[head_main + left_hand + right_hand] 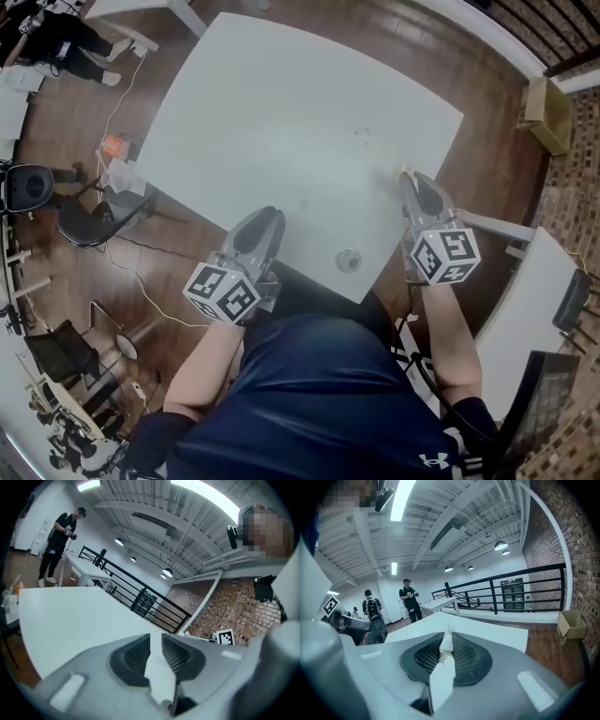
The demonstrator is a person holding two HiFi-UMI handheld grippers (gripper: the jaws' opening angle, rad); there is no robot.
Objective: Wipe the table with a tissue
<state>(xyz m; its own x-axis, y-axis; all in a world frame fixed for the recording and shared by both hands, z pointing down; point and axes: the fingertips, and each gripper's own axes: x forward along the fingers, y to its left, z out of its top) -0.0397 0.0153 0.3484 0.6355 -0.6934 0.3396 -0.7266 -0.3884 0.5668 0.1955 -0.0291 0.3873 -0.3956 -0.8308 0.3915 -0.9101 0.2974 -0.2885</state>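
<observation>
The white table (281, 112) lies tilted in the head view, and I stand at its near corner. My right gripper (410, 176) reaches over the table's right edge, shut on a small crumpled white tissue (446, 644) that pokes up between its dark ribbed pads (466, 656). In the head view the tissue is a tiny white scrap (404, 171) at the jaw tips. My left gripper (271, 218) hovers at the table's near left edge with its jaws drawn together; in its own view the left gripper (155, 637) has nothing between its pads. A few faint specks (362, 137) mark the tabletop.
A small round grey thing (348, 260) sits on the table near the front corner. A black chair (89, 223) and cables lie on the wooden floor at left. A cardboard box (547, 111) stands at far right, another white table (525, 300) at near right. A person (66, 42) is at top left.
</observation>
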